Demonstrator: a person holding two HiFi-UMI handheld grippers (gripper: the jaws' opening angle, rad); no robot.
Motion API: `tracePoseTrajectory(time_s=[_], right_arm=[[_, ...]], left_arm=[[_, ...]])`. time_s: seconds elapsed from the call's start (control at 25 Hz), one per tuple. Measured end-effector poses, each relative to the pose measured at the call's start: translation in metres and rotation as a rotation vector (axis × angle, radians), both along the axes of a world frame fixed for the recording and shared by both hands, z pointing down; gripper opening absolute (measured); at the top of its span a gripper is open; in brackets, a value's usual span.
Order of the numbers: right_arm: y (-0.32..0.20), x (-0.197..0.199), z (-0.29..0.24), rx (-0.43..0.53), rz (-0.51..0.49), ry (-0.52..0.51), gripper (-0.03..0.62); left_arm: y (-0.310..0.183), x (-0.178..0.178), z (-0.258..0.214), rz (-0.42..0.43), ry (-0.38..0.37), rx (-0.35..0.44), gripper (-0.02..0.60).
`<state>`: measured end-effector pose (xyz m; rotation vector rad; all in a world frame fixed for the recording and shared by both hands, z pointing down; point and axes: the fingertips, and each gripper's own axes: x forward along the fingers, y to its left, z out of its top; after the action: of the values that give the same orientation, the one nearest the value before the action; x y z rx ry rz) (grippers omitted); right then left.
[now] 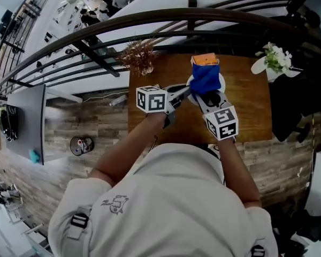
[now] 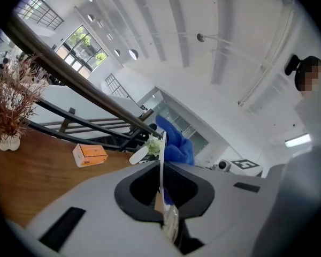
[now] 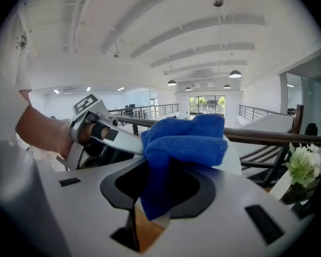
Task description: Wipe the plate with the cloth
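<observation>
A white plate (image 1: 221,83) is held on edge above the wooden table (image 1: 246,111). My left gripper (image 1: 188,91) is shut on its rim; in the left gripper view the plate (image 2: 161,162) shows edge-on between the jaws of that gripper (image 2: 161,182). My right gripper (image 1: 206,94) is shut on a blue cloth (image 1: 205,76), which lies bunched against the plate's face. In the right gripper view the cloth (image 3: 184,141) fills the jaws of the right gripper (image 3: 160,191), the plate (image 3: 234,157) shows behind it, and the left gripper (image 3: 104,133) reaches in from the left.
An orange box (image 1: 205,59) lies at the table's far edge, just beyond the cloth. A dried plant in a small pot (image 1: 139,55) stands at the far left corner and a white flower vase (image 1: 275,60) at the far right. A dark railing (image 1: 150,20) runs behind the table.
</observation>
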<state>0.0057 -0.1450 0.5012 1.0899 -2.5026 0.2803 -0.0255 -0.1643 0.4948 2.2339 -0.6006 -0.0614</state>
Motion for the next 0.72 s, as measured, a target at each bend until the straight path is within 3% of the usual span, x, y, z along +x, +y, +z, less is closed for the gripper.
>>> tracePoseTrajectory(time_s=[0.16, 0.32, 0.52, 0.72], right_arm=[[0.01, 0.005, 0.019, -0.031, -0.015, 0.044, 0.118], [0.0, 0.032, 0.025, -0.035, 0.039, 0.077, 0.118], [-0.027, 0.069, 0.011, -0.005, 0.132, 0.099, 0.118], [-0.04, 0.055, -0.025, 0.067, 0.124, 0.093, 0.118]], left_arm=[[-0.009, -0.011, -0.004, -0.034, 0.014, 0.009, 0.017], [-0.014, -0.025, -0.006, -0.047, 0.02, 0.01, 0.018], [-0.006, -0.016, -0.006, 0.0, 0.016, 0.022, 0.021], [0.006, 0.005, -0.006, 0.051, 0.016, 0.021, 0.021]])
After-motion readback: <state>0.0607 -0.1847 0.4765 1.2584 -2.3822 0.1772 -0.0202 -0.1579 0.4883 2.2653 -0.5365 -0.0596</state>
